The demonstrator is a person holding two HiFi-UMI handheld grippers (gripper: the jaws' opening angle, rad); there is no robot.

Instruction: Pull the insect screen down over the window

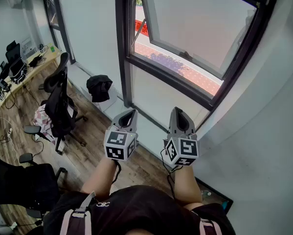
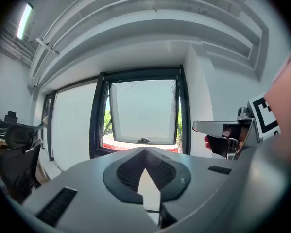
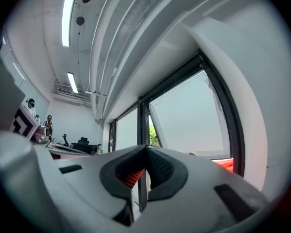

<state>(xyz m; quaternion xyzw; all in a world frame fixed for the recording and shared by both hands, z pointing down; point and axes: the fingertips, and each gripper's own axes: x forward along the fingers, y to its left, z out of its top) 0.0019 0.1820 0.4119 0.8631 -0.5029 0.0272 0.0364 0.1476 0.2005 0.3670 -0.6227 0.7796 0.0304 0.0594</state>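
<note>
Before the window, left gripper and right gripper hover with fingers shut and empty: approach stage, insect screen unseen; next move likely calls for reaching to its top.

head view downward, gripper views toward window

no legible text; lettering on the red banner is too blurred
</note>
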